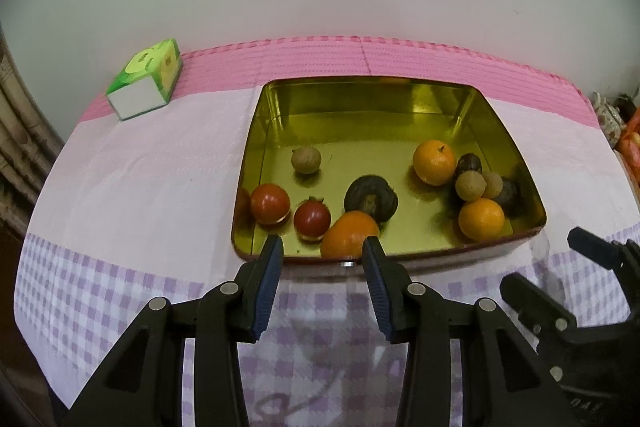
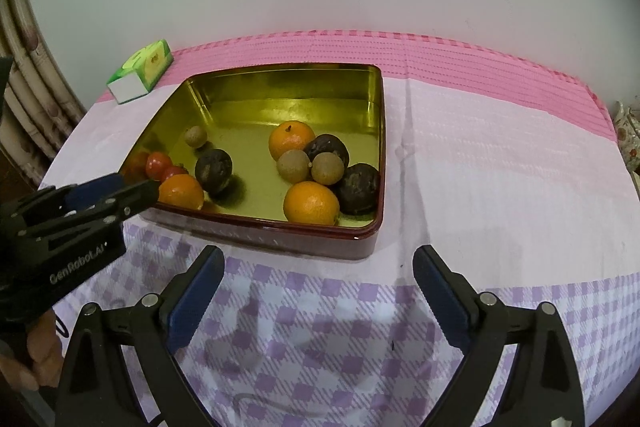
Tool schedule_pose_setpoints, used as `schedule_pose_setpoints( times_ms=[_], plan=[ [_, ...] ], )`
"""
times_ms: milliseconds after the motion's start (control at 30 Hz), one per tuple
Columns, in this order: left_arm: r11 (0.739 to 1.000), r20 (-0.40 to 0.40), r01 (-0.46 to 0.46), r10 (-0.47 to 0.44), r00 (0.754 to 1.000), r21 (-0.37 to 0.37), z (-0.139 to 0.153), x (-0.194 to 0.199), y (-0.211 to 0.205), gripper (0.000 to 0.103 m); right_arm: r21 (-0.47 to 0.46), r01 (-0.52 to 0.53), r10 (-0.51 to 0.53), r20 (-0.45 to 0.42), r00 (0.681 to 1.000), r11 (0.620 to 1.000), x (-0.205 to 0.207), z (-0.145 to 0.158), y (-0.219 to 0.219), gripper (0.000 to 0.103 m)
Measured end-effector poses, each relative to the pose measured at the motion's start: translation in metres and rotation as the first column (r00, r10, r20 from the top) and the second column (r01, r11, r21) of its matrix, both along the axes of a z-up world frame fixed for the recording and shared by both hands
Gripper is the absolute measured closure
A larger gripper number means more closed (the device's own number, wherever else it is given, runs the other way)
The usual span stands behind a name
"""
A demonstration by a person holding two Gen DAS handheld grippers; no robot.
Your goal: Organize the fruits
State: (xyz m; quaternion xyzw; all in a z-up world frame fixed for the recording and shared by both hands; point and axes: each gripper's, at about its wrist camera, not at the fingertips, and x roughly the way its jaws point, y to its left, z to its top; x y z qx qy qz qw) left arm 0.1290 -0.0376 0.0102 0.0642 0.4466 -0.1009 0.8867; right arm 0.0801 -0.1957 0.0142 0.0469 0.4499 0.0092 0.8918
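Note:
A gold-lined tin tray (image 1: 400, 93) (image 2: 280, 77) with dark red walls sits on the table. In it lie three oranges (image 1: 434, 163) (image 2: 311, 203), two red tomatoes (image 1: 270, 203) (image 2: 159, 165), dark passion fruits (image 1: 370, 199) (image 2: 213, 166) and small tan longans (image 1: 306, 159) (image 2: 293, 166). My left gripper (image 1: 323, 251) is open and empty at the tray's near edge, just in front of an orange (image 1: 349, 233). It shows from the side in the right wrist view (image 2: 120, 189). My right gripper (image 2: 319, 259) is open and empty, just short of the tray's near wall.
A green and white tissue box (image 1: 146, 79) (image 2: 140, 71) stands at the back left on the pink cloth. The table has a pink and lilac checked cloth (image 2: 340, 307). A white wall rises behind it. Patterned objects (image 1: 616, 123) lie past the right edge.

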Motion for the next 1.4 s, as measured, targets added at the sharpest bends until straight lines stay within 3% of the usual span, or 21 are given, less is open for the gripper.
schedule_pose_setpoints(
  times_ms=[400,567,1400],
  plan=[
    [1.0,0.001,-0.009,0.009,1.0,-0.002,-0.001,-0.033,0.011,0.057,-0.068,-0.014,0.016,0.029,0.999,0.998,-0.015,0.006,0.01,0.001],
    [1.0,0.016,-0.016,0.016,1.0,-0.007,0.004,-0.046,0.017,0.049,-0.088,-0.022,0.025,0.031,0.999,0.996,-0.023,0.005,0.016,0.001],
    [1.0,0.023,-0.029,0.029,0.999,-0.01,0.009,-0.063,0.017,0.044,-0.053,0.0,0.002,0.041,0.999,0.999,-0.028,0.007,0.01,0.001]
  ],
)
